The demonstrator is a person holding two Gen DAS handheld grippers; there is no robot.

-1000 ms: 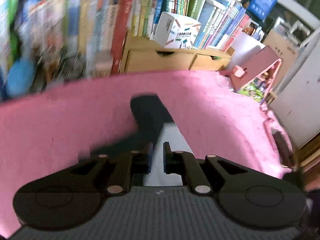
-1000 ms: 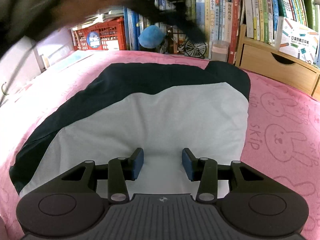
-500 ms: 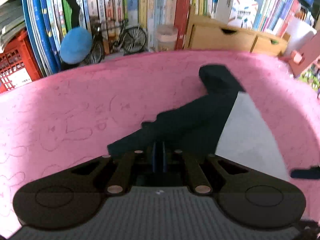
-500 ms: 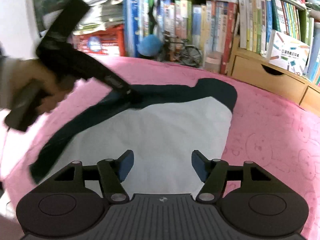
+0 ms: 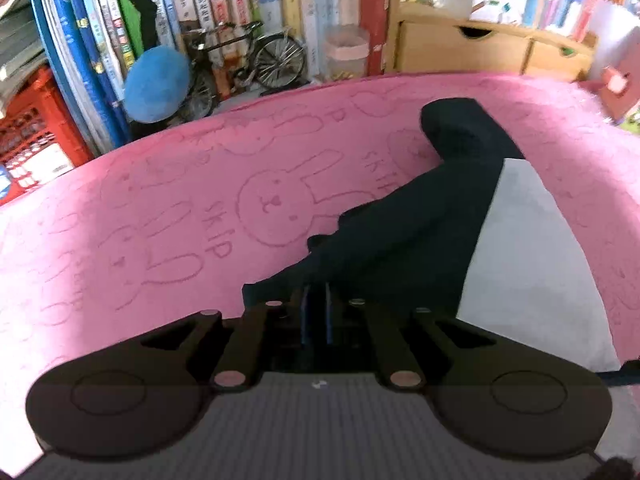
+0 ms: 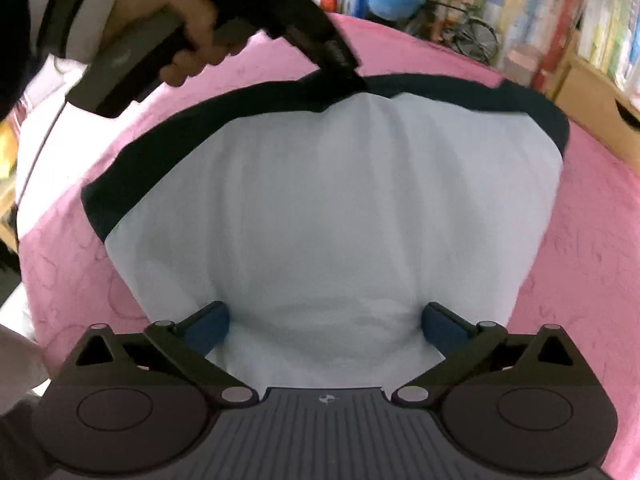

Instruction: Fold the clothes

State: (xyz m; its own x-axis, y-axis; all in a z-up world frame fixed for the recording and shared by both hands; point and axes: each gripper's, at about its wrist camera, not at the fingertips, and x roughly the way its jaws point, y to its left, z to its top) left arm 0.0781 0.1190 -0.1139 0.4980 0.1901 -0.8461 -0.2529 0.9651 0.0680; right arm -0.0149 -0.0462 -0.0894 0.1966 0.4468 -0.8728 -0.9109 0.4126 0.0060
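The left gripper (image 5: 316,312) is clamped on the dark navy edge of a white-and-navy garment (image 6: 340,208); the right gripper (image 6: 326,326), fingers spread wide, hovers over its white panel on the pink bunny-print blanket (image 5: 160,220).

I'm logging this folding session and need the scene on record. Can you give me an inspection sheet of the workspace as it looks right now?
Surface: pink blanket with rabbit and SKIP print.
Job's things: white garment with dark trim, spread out flat.
Clutter: nothing seen on the blanket.
Grippers: left gripper shut on the dark trim; right gripper open over the white cloth.
Cables: thin cord by the hand.
Surroundings: books, model bicycle, blue plush, wooden drawers, red crate.
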